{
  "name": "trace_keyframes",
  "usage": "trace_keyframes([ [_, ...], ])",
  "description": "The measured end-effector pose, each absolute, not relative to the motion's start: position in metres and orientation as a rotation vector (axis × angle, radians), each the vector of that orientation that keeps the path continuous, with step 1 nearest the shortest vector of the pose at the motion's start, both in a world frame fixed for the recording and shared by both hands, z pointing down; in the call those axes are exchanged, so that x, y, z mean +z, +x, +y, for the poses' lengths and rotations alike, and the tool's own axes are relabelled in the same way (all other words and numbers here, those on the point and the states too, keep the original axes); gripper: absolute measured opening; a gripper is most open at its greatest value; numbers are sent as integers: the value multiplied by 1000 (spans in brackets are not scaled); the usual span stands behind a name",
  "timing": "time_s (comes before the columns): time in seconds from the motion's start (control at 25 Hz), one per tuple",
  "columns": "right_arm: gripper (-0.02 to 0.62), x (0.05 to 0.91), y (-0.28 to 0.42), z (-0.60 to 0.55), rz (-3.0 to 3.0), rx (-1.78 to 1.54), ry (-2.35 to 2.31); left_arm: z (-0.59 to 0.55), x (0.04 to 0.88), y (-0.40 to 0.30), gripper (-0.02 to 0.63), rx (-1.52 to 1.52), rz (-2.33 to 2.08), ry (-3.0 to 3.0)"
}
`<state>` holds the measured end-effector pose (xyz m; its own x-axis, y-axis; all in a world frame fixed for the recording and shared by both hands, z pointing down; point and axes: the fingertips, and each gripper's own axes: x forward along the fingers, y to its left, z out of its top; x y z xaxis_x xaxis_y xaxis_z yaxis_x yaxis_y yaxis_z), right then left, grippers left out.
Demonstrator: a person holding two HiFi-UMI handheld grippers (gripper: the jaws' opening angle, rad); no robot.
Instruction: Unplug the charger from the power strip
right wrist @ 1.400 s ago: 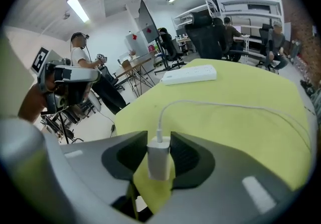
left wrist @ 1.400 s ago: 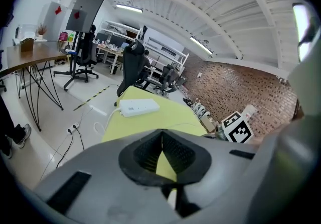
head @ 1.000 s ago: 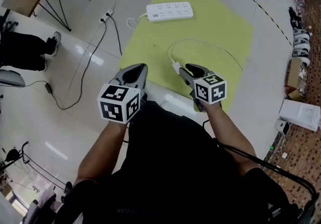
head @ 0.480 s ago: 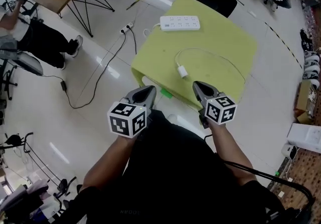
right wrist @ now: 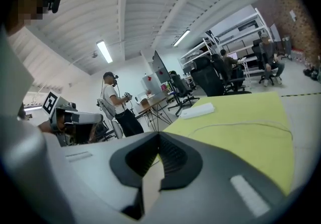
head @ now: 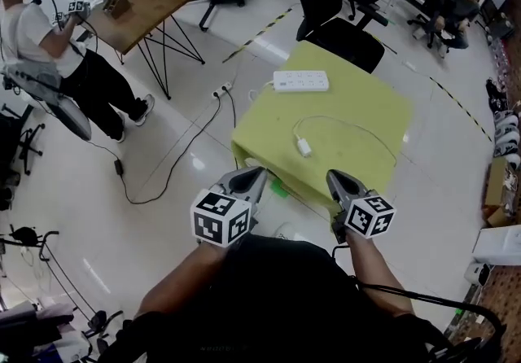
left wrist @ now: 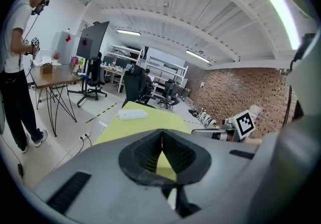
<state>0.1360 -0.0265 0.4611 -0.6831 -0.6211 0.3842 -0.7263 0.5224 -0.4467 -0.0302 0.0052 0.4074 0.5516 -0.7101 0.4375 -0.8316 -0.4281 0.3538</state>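
Note:
The white power strip (head: 301,80) lies at the far side of the yellow-green table (head: 366,101). The white charger (head: 304,146) lies apart from it near the table's front, and its thin white cable (head: 358,127) loops to the right. Both grippers hang in front of the table's near edge, off the tabletop. My left gripper (head: 251,180) is shut with nothing in it. My right gripper (head: 340,183) is shut and empty too. The power strip (left wrist: 132,114) shows beyond the left jaws. The right gripper view has the strip (right wrist: 197,111) and the cable (right wrist: 241,125).
A black office chair (head: 350,37) stands behind the table. A floor socket (head: 221,93) with a black cable lies to the table's left. Far left, a person (head: 41,36) stands by a wooden table (head: 142,7). Boxes and shoes line the right edge.
Both grippers have drawn back from the tabletop toward the person's body. The charger stays lying on the table, where the right gripper's tips were. The head view has tipped up over more of the room.

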Motion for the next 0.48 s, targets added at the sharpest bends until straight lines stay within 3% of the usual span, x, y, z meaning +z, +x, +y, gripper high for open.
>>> trace_keyframes([
  [0.48, 2, 413, 84, 91, -2625, 757, 1151, 112, 417, -61, 6, 206, -1186, 2229],
])
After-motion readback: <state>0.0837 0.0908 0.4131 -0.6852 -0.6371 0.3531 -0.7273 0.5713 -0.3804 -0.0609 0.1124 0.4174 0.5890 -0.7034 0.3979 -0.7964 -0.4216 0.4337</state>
